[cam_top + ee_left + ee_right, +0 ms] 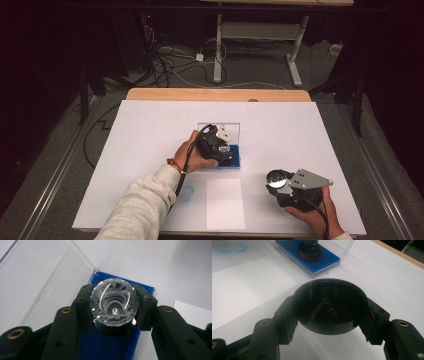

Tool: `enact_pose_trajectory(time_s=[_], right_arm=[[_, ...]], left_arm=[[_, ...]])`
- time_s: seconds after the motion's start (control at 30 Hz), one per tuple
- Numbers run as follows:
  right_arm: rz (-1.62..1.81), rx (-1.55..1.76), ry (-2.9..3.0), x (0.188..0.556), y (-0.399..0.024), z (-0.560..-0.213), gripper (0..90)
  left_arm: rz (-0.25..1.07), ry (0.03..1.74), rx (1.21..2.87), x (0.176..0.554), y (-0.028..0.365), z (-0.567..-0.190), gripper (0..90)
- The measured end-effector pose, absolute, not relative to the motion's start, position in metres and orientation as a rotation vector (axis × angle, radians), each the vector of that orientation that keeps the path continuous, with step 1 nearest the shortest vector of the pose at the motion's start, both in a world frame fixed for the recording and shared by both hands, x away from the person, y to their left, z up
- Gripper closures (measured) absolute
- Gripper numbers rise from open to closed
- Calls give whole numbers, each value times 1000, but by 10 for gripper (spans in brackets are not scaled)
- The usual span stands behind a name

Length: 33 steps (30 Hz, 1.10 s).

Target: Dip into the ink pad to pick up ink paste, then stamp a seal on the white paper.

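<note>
A round stamp with a faceted clear crystal knob [114, 305] stands on the blue ink pad [105, 346] of an open clear case. My left gripper [113, 312] is shut on the knob, one jaw on each side, and shows over the case [216, 145] at the table's middle. The stamp's black and red base [310, 251] rests on the blue pad [324, 261]. My right gripper [329, 315] is shut on a round black cap [329, 305], open side up, held just above the table at the front right [276, 179].
A white sheet of paper [225, 202] lies near the front edge, between both hands. A faint blue ink ring [186, 193] marks the white table cover to its left. The case's clear lid [232, 129] stands open behind the pad. Bare wooden table edge [215, 94] runs along the back.
</note>
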State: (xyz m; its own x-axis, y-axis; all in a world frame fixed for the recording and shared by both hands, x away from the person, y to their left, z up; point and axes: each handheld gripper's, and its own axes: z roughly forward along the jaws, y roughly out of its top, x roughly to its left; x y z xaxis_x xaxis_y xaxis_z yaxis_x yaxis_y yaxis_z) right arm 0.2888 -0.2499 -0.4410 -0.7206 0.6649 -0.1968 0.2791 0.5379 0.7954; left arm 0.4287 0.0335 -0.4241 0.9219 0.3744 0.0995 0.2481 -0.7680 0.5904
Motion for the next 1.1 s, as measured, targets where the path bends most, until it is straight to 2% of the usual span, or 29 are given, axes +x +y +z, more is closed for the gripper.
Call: enact_pose_trajectory(time_s=[0.4, 0.63, 1.1], right_arm=[[1065, 758, 2284, 290, -250, -439, 390], [1072, 768, 2271, 289, -253, -438, 390], [1059, 763, 2264, 290, -252, -437, 390]], left_arm=[[239, 455, 2431, 429, 43, -417, 547], [289, 427, 2328, 414, 62, -394, 546], [336, 347, 2272, 385, 79, -370, 546]])
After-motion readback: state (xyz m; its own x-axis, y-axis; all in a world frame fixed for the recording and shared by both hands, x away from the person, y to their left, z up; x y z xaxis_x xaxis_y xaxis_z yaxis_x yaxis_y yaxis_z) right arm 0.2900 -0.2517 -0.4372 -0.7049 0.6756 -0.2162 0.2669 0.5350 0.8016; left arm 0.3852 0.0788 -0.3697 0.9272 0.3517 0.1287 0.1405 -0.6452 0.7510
